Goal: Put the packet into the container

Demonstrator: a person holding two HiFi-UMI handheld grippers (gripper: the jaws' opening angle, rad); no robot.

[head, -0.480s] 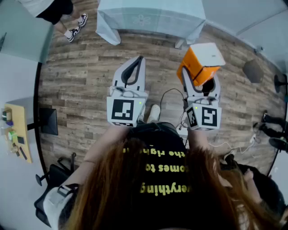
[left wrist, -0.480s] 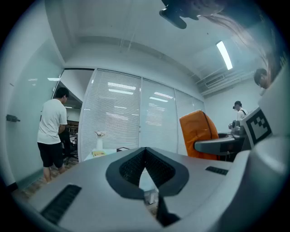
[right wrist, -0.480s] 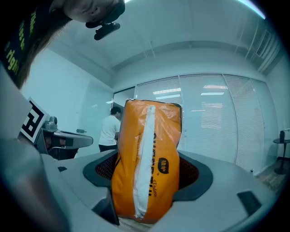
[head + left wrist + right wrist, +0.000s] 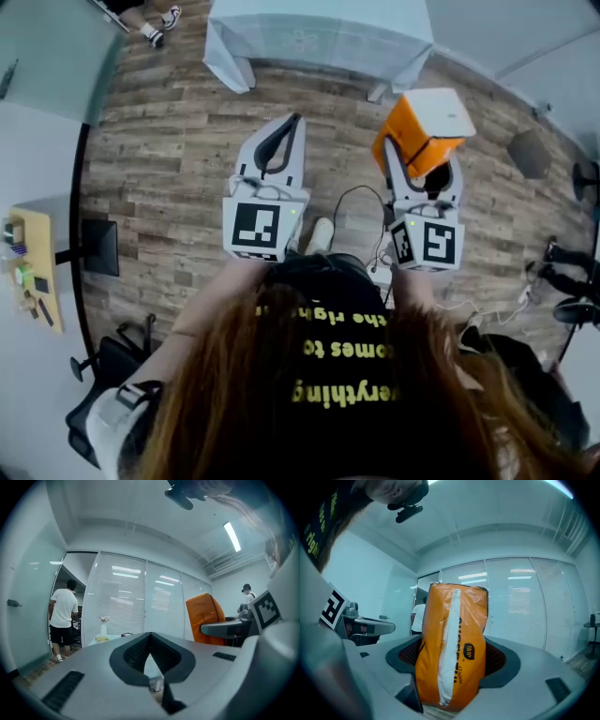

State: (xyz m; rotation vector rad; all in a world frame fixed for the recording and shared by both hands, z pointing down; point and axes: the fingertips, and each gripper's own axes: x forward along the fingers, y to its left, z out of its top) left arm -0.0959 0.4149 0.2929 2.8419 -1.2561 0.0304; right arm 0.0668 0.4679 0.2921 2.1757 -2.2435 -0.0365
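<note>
An orange packet [image 4: 413, 139] with a white end stands between the jaws of my right gripper [image 4: 418, 161], held up over the wooden floor. In the right gripper view the packet [image 4: 452, 648] fills the middle, its white seam facing the camera, and both pads of the right gripper [image 4: 452, 660] press on its sides. My left gripper [image 4: 294, 120] is level with it on the left, jaws closed tip to tip on nothing. In the left gripper view the left gripper's [image 4: 150, 634] tips meet and the packet [image 4: 204, 618] shows at the right. No container shows in any view.
A table under a pale blue cloth [image 4: 314, 37] stands ahead. A person's feet [image 4: 159, 26] are at the top left, and that person [image 4: 63, 616] stands by a glass wall. A yellow board with small things [image 4: 33, 272] lies left; a black chair [image 4: 117, 361] and floor cables [image 4: 361, 202] are near.
The person at the top left has stepped further away, so only the feet remain in the head view. Both grippers and the packet have hardly moved.
</note>
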